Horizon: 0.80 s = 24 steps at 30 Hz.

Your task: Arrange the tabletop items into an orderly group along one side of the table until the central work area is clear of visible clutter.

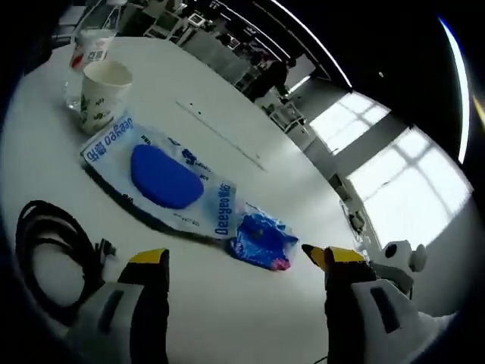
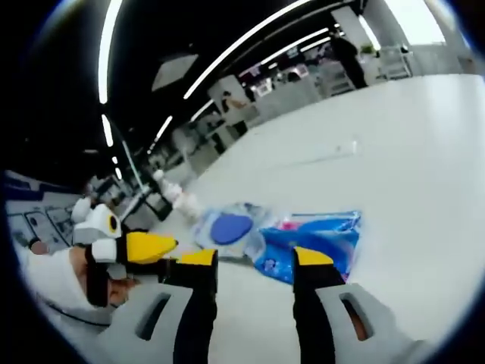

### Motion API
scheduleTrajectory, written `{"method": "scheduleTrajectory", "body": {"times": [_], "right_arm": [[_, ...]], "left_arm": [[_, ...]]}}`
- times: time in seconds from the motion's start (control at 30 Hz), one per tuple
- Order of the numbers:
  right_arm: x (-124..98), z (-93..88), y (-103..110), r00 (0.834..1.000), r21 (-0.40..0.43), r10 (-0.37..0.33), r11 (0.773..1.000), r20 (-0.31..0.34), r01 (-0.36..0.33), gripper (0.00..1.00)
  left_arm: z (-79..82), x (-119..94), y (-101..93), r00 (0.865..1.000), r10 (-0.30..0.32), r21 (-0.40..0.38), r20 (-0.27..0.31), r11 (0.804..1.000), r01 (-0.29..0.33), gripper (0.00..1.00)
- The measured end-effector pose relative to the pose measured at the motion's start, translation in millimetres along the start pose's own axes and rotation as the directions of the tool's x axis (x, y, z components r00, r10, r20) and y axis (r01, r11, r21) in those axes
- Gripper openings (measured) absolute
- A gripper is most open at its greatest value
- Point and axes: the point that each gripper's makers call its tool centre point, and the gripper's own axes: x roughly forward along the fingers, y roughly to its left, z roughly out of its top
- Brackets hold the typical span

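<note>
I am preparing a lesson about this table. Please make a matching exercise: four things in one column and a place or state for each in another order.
Things:
1. white paper cup
2. black coiled cable
3. small crumpled blue wrapper
4. flat pouch with blue oval

Places or states:
A. looped beside the left tongs
B. lies between cup and wrapper
C. upright at the far end
D. nearest the tongs' tips

Pairs: 1-C, 2-A, 3-D, 4-B

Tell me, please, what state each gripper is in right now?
Left gripper: open, holding nothing, above the white table.
Right gripper: open, holding nothing, near the crumpled blue plastic wrapper.
</note>
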Motion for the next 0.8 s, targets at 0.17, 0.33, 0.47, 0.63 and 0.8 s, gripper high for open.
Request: {"method": "scheduleTrajectory", "body": {"times": [0.17,0.33,0.47,0.63,0.8], "right_arm": [[-27.0,-22.6,8.0,0.997,0.098,0.019,0.995,-0.074,-0.011,0.66],[-53.4,-36.7,9.7,0.997,0.083,-0.002,0.997,-0.075,0.008,0.74],[-69.8,-46.2,7.0,0.995,0.104,-0.029,0.994,-0.100,0.039,0.72],[-83.9,-51.7,2.4,0.995,0.151,-0.049,0.987,-0.087,0.062,0.66],[-86.9,-53.2,3.4,0.995,0.173,-0.057,0.982,-0.080,0.070,0.62]], "left_arm": [[-5.2,-21.2,6.1,1.000,0.011,0.093,-0.002,0.996,-0.011,0.98],[-20.2,-39.9,22.1,0.996,0.068,0.223,-0.058,0.973,-0.054,0.96],[-20.9,-51.3,30.6,0.993,0.099,0.245,-0.058,0.966,-0.082,0.75],[-8.0,-63.1,41.4,0.991,0.136,0.329,-0.011,0.936,-0.125,0.39],[1.9,-70.8,48.9,0.988,0.156,0.339,0.012,0.928,-0.151,0.19]]}}
